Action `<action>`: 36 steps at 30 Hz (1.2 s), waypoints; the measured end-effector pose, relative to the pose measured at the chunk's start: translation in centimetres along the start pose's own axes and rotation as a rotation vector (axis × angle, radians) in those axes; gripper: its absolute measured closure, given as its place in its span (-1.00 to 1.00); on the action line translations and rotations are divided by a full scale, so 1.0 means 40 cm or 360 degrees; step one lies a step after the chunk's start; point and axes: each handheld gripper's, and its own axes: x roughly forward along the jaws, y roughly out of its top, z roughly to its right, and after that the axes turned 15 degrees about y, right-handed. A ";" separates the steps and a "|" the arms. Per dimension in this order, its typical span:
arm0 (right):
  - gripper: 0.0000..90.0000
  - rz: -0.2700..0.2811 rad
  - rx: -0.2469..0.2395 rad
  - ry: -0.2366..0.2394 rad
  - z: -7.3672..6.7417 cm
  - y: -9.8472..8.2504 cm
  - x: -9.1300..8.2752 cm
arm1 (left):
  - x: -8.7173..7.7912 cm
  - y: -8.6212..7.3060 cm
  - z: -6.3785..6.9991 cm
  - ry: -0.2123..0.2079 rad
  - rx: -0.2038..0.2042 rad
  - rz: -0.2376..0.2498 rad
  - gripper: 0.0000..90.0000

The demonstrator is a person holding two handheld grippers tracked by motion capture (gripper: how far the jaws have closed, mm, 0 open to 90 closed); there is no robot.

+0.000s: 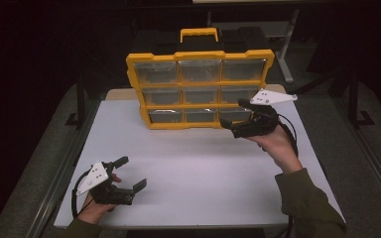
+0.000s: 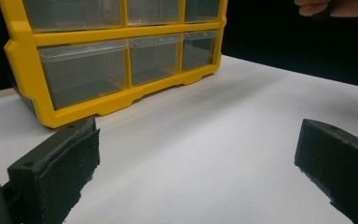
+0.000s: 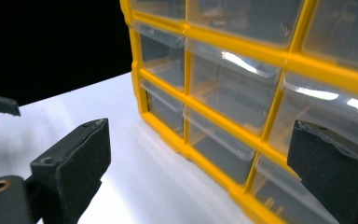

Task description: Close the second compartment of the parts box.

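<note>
A yellow organizer (image 1: 200, 55) with several clear drawers stands upright at the back of the white table (image 1: 198, 178). My right gripper (image 1: 231, 112) is held at the organizer's lower right corner, jaws open and pointing at the bottom right drawer. In the right gripper view the right gripper (image 3: 200, 163) has nothing between its pads, and the yellow organizer frame (image 3: 242, 45) is close ahead. My left gripper (image 1: 133, 172) rests near the table's front left, open and empty. In the left gripper view the left gripper (image 2: 196, 158) faces the organizer (image 2: 121, 35) across bare table.
The organizer's yellow carry handle (image 1: 199, 33) sticks up at its top. Dark floor and metal frame legs surround the table. The person's right hand (image 2: 335, 7) shows at the top right of the left gripper view.
</note>
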 end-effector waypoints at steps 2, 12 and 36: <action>-0.90 0.0006 0.0008 0.0009 -0.002 -0.020 -0.006 | 0.000 0.000 0.000 -0.0002 -0.0002 0.0002 -1.00; -0.99 0.0036 0.0060 -0.0006 -0.017 -0.110 -0.044 | 0.004 0.000 0.002 -0.0004 -0.0011 -0.0003 -1.00; -1.00 0.0146 0.0137 -0.0037 -0.072 -0.269 -0.119 | 0.002 0.000 0.002 -0.0005 0.0003 -0.0011 -1.00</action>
